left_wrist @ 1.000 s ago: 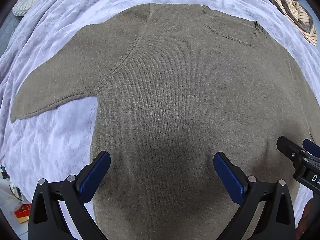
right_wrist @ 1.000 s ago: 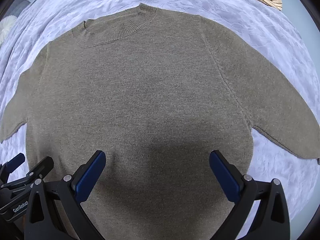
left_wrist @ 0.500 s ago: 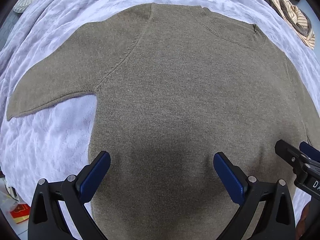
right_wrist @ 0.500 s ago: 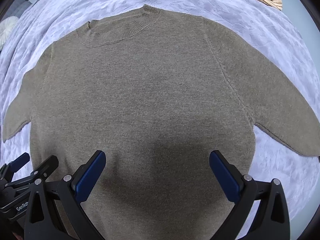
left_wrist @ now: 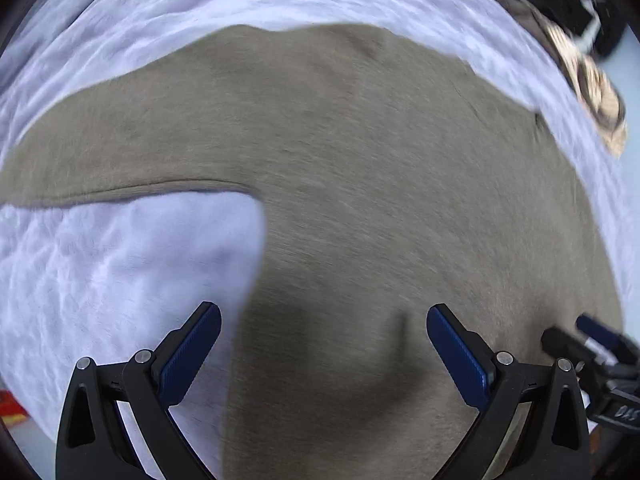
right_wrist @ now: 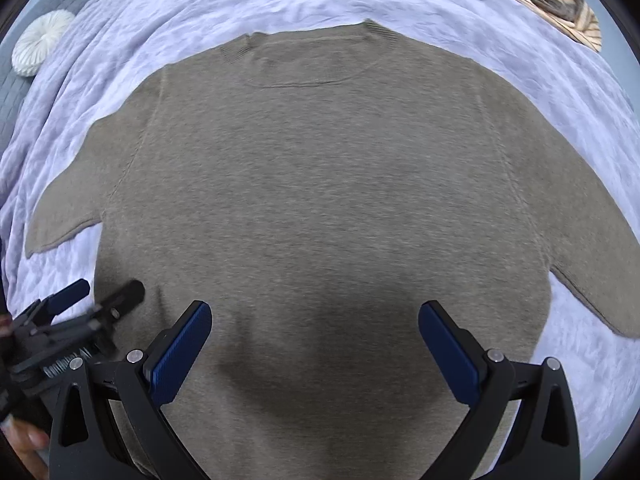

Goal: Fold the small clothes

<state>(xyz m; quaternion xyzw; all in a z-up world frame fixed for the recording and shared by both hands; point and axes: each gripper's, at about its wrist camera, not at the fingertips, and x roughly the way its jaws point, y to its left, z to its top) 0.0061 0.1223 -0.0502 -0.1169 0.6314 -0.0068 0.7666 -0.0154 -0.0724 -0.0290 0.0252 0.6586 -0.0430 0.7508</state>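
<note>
An olive-brown knit sweater (right_wrist: 320, 200) lies flat on a white quilted bedspread (right_wrist: 280, 0), collar at the far side, both sleeves spread out. In the left wrist view the sweater (left_wrist: 360, 200) fills the frame with its left sleeve (left_wrist: 100, 160) stretching left. My left gripper (left_wrist: 324, 340) is open, close over the sweater's lower left side edge. My right gripper (right_wrist: 316, 336) is open and empty over the sweater's lower body. Each gripper shows in the other's view: the right one (left_wrist: 592, 344), the left one (right_wrist: 96, 300).
A striped beige garment (right_wrist: 560, 0) lies at the far right of the bed. A round white cushion (right_wrist: 40, 48) sits on a grey sofa at the far left. A red item (left_wrist: 12, 408) shows beyond the bed's left edge.
Both grippers have moved down and forward toward the sweater. The left one has shifted left, so its left finger is now over the bedspread. Both stay open.
</note>
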